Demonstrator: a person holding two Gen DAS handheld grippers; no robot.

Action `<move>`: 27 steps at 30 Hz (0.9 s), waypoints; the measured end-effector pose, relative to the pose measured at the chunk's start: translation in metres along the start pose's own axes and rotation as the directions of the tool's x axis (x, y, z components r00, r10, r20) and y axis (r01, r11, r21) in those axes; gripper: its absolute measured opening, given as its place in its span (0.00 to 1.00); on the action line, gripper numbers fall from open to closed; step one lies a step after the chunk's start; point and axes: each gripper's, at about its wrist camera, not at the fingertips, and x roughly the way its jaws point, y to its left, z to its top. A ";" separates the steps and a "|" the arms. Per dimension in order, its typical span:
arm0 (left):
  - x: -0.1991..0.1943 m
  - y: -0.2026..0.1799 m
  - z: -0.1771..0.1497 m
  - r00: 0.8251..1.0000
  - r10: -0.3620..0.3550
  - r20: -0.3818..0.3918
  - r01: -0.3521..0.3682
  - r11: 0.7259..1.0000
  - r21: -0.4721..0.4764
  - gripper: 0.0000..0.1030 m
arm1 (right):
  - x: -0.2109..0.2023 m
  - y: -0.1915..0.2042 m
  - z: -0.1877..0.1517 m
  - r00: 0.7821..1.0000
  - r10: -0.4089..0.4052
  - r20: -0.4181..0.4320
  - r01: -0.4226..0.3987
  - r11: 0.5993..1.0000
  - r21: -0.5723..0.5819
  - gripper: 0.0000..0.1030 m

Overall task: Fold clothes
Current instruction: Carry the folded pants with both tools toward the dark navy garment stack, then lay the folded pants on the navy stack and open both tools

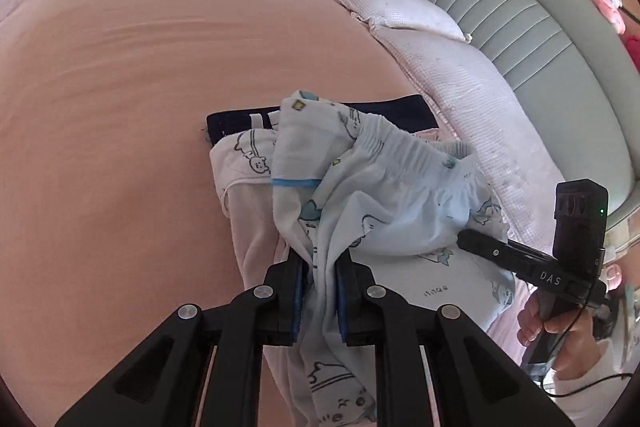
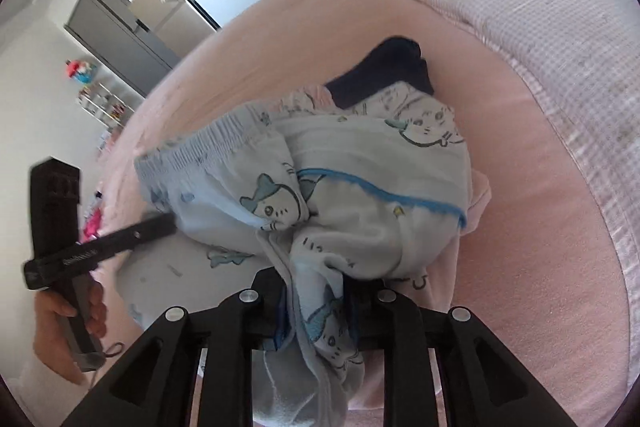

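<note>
Both the left gripper (image 1: 320, 291) and right gripper (image 2: 316, 307) were clamped on the pale blue cartoon-print cotton pyjama garment (image 1: 384, 195), which bunched toward twelve o'clock over folded clothes on the pink bed (image 1: 120, 67).

Your pale-blue cat-print shorts (image 1: 384, 187) hang bunched, elastic waistband up, over folded dark (image 1: 384, 115) and pink garments (image 1: 250, 227) on the bed.
</note>
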 end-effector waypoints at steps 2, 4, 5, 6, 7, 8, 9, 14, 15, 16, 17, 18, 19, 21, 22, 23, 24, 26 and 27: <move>-0.021 -0.002 -0.002 0.999 0.029 0.046 -0.030 0.999 0.036 0.15 | -0.026 0.003 -0.001 0.997 0.017 0.079 -0.016 1.000 -0.019 0.30; -0.044 -0.014 -0.002 0.989 0.091 0.114 -0.103 0.989 0.110 0.16 | -0.052 0.010 0.000 0.986 -0.023 0.164 0.030 0.999 -0.044 0.40; -0.055 -0.021 -0.001 0.982 0.113 0.154 -0.138 0.978 0.159 0.17 | -0.064 0.013 0.000 0.976 -0.053 0.210 0.066 0.996 -0.055 0.42; -0.063 -0.031 0.000 0.975 0.111 0.194 -0.152 0.965 0.212 0.17 | -0.076 0.017 0.001 0.963 -0.082 0.256 0.101 0.993 -0.064 0.42; -0.068 -0.041 0.000 0.973 0.076 0.217 -0.133 0.955 0.265 0.17 | -0.081 0.023 0.002 0.954 -0.104 0.280 0.131 0.988 -0.081 0.42; -0.066 -0.052 0.003 0.977 0.021 0.212 -0.089 0.945 0.316 0.17 | -0.075 0.031 0.003 0.962 -0.091 0.259 0.126 0.985 -0.121 0.42; -0.058 -0.058 0.006 0.982 -0.022 0.188 -0.046 0.934 0.353 0.17 | -0.069 0.038 0.004 0.969 -0.078 0.235 0.119 0.980 -0.162 0.42; 0.015 -0.058 0.032 0.995 0.069 0.075 -0.090 0.933 0.348 0.16 | 0.006 0.044 0.008 0.976 -0.200 0.086 0.216 0.938 -0.270 0.42; 0.019 -0.049 0.037 0.995 0.075 0.062 -0.091 0.949 0.301 0.16 | 0.011 0.039 0.012 0.971 -0.219 0.100 0.238 0.933 -0.272 0.40; 0.009 -0.044 0.037 0.995 0.047 0.083 -0.068 0.963 0.262 0.16 | 0.016 0.033 0.015 0.965 -0.236 0.114 0.258 0.927 -0.272 0.40; -0.004 -0.040 0.037 0.994 0.014 0.113 -0.040 0.973 0.227 0.16 | 0.009 0.030 0.019 0.967 -0.215 0.136 0.243 0.938 -0.248 0.40; -0.017 -0.036 0.036 0.989 -0.018 0.144 -0.010 0.981 0.193 0.16 | 0.002 0.027 0.023 0.968 -0.193 0.158 0.226 0.948 -0.223 0.42; -0.030 -0.031 0.036 0.983 -0.048 0.175 0.020 0.987 0.159 0.17 | -0.011 0.030 0.023 0.966 -0.171 0.195 0.212 0.954 -0.212 0.43; -0.042 -0.039 0.028 0.980 -0.056 0.192 0.012 0.975 0.222 0.17 | -0.037 0.043 0.019 0.960 -0.096 0.263 0.163 0.955 -0.247 0.47; -0.041 -0.045 0.025 0.984 -0.057 0.170 0.012 0.966 0.259 0.17 | -0.045 0.049 0.017 0.959 -0.062 0.277 0.139 0.952 -0.271 0.51; -0.031 -0.049 0.022 0.990 -0.045 0.136 0.003 0.956 0.292 0.17 | -0.046 0.052 0.018 0.961 -0.050 0.271 0.126 0.955 -0.270 0.64; -0.019 -0.053 0.020 0.995 -0.027 0.100 -0.007 0.946 0.324 0.17 | -0.046 0.055 0.018 0.963 -0.039 0.265 0.113 0.957 -0.267 0.74; 0.009 -0.050 0.017 0.997 0.073 0.036 -0.081 0.942 0.326 0.17 | -0.024 0.036 0.028 0.978 -0.056 0.202 0.096 0.976 -0.198 0.74; 0.018 -0.044 0.016 0.996 0.091 0.000 -0.087 0.951 0.298 0.17 | -0.013 0.027 0.033 0.984 -0.062 0.169 0.090 0.983 -0.162 0.74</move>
